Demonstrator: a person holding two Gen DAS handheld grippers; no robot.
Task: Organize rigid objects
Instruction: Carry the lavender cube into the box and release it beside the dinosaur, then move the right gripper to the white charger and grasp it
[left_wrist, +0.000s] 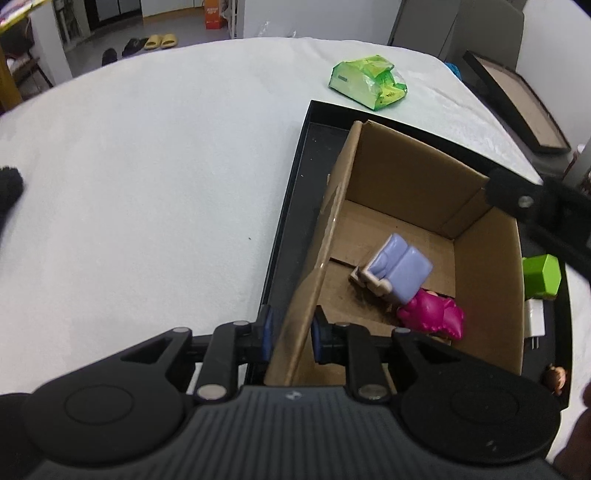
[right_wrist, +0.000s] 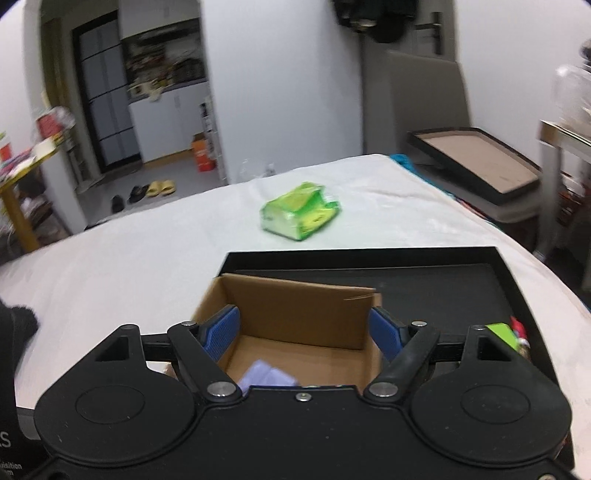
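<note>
An open cardboard box (left_wrist: 406, 177) stands in a black tray (left_wrist: 291, 206) on a white-covered table. Inside the box lie a lilac toy sofa (left_wrist: 400, 267) and a magenta toy (left_wrist: 432, 314). My left gripper (left_wrist: 291, 334) is shut on the box's near left wall, one blue pad on each side of the cardboard. My right gripper (right_wrist: 304, 332) hovers open above the box (right_wrist: 295, 306), with its pads clear of the walls and nothing held. One of its fingers (left_wrist: 517, 195) shows over the box's right wall. The sofa (right_wrist: 267, 374) peeks out below it.
A green cube (left_wrist: 541, 275) (right_wrist: 500, 330), a white item (left_wrist: 535, 317) and a small brown figure (left_wrist: 556, 376) lie in the tray right of the box. A green packet (left_wrist: 369, 81) (right_wrist: 299, 214) lies beyond. A black-framed board (right_wrist: 480, 162) leans off the table's right. A black fuzzy object (right_wrist: 18, 325) sits left.
</note>
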